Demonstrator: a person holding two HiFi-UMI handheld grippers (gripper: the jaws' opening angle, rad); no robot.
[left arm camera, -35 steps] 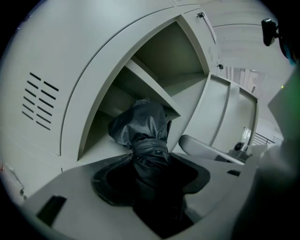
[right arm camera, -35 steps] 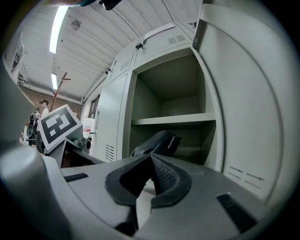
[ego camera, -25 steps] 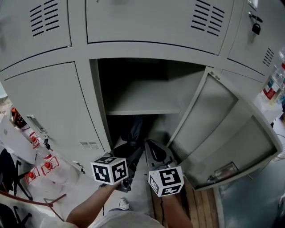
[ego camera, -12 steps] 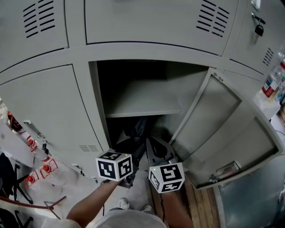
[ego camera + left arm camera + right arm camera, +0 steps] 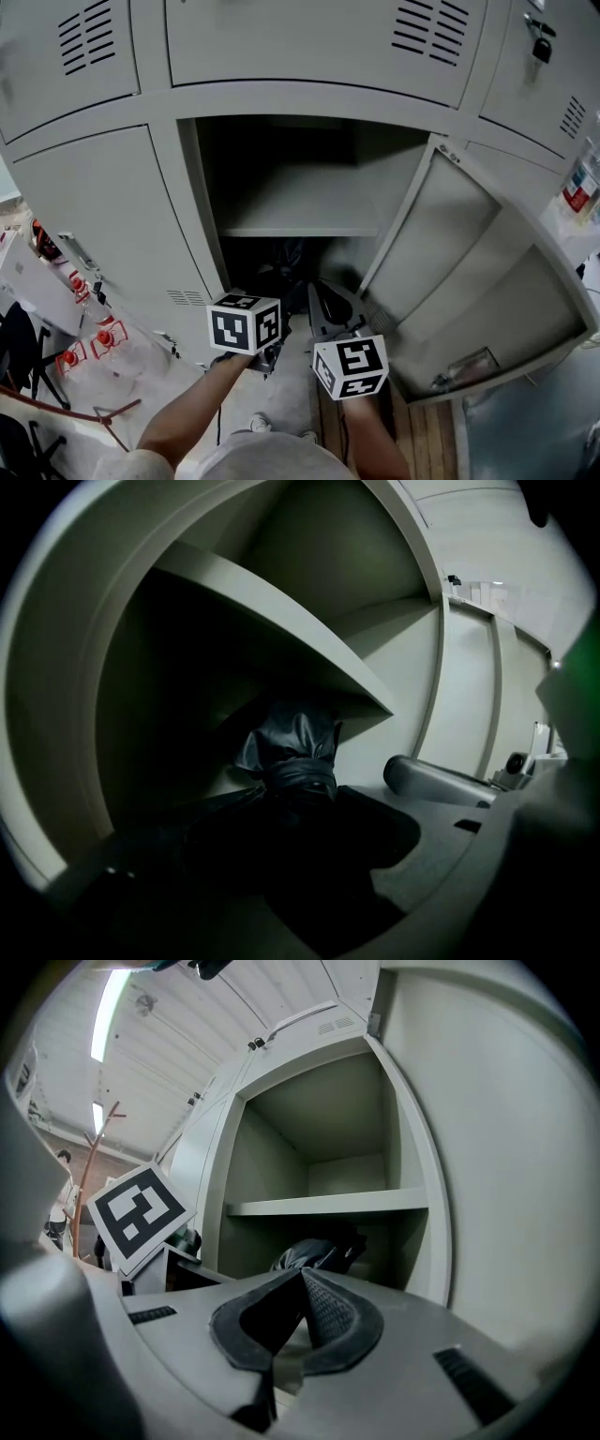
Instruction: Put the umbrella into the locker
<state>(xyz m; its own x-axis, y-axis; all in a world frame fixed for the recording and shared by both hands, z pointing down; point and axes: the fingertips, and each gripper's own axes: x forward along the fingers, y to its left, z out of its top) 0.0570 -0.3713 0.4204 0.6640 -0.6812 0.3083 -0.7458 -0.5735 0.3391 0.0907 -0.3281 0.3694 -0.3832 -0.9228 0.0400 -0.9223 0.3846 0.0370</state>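
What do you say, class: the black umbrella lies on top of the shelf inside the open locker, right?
No. The black umbrella lies under the shelf inside the open locker; the left gripper view shows it.

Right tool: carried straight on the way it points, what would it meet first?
Most likely the umbrella, the dark bundle under the shelf. It shows just past the right tool's closed tips, though how far beyond them is unclear.

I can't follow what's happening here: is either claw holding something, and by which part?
The left claw grips the black folded fabric umbrella by its near end; the exact spot is lost in shadow. The right claw is shut and empty.
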